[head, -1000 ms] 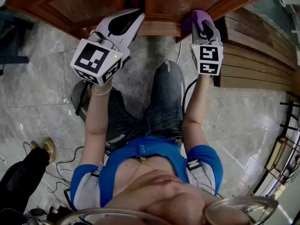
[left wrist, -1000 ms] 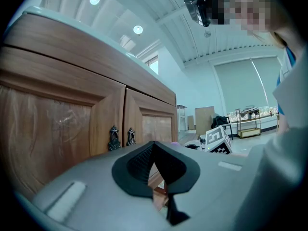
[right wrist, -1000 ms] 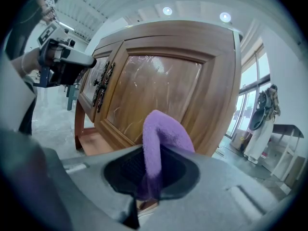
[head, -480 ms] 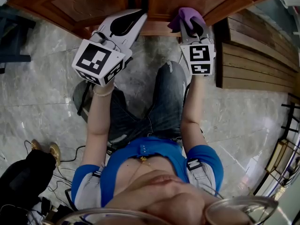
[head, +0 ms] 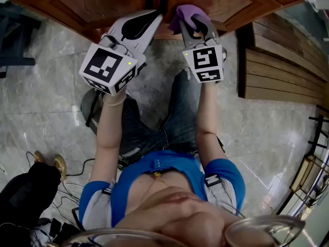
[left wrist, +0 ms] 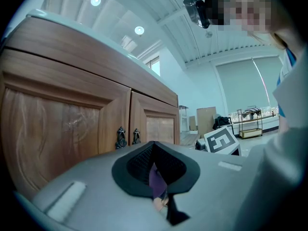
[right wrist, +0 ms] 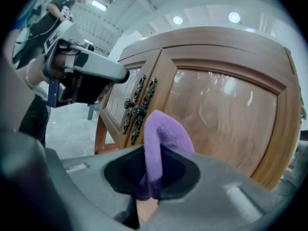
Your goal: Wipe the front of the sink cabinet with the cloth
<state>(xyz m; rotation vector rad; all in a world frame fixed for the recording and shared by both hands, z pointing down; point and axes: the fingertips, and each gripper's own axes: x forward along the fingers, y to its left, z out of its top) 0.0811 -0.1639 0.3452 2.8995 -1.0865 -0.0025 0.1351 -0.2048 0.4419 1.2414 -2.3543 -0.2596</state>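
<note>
Right gripper view: R gripper (right wrist: 152, 179) fingers clamp cloth (right wrist: 161, 134), lower end hidden; L gripper (left wrist: 155, 176) fingers together.

The head view's top edge cuts off the sink cabinet (head: 103, 4) above its lower door panels. My right claw (head: 197, 25) hides whether the cloth (head: 186, 12) touches the wood. In my left claw (left wrist: 155, 174) a purple sliver shows, too small to name.
</note>
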